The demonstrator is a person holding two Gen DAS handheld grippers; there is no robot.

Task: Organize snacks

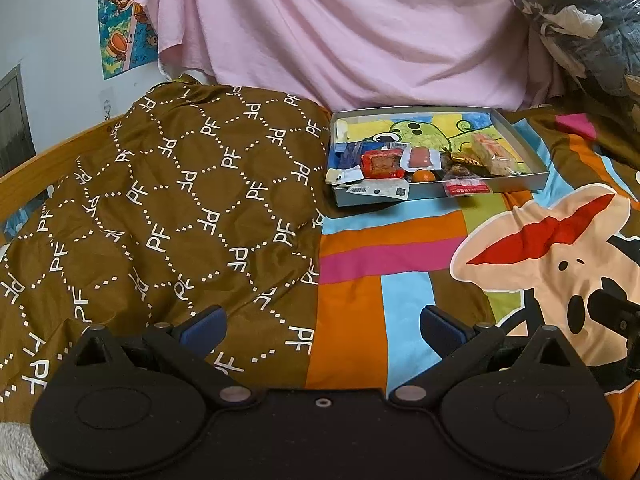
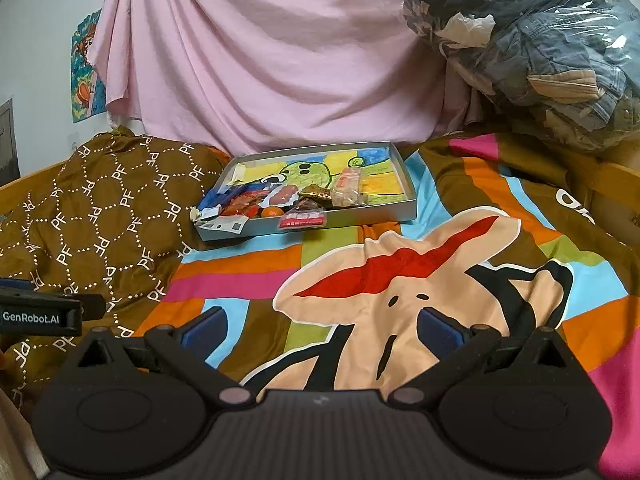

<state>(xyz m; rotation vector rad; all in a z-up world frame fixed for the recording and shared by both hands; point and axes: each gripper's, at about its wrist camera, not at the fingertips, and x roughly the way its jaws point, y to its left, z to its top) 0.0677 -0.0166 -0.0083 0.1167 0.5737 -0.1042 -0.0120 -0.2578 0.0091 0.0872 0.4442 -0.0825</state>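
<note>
A shallow grey box lid (image 1: 516, 130) (image 2: 404, 176) with a cartoon drawing inside lies on the bed ahead. It holds several snacks: a red packet (image 1: 382, 163), a pink sausage pack (image 1: 420, 158) (image 2: 282, 196), a small orange (image 1: 423, 176) (image 2: 272, 211), a clear bag of biscuits (image 1: 494, 154) (image 2: 348, 188). A red-labelled packet (image 1: 466, 189) (image 2: 302, 219) hangs over the front rim. My left gripper (image 1: 322, 330) and right gripper (image 2: 322, 330) are both open and empty, well short of the box.
A brown "PF" quilt (image 1: 160, 208) (image 2: 100, 208) is heaped to the left of the box. A colourful cartoon bedsheet (image 1: 392, 280) (image 2: 400, 292) lies underneath. A pink cloth (image 1: 340, 32) hangs behind. A plastic bag of clothes (image 2: 540, 48) sits at the back right.
</note>
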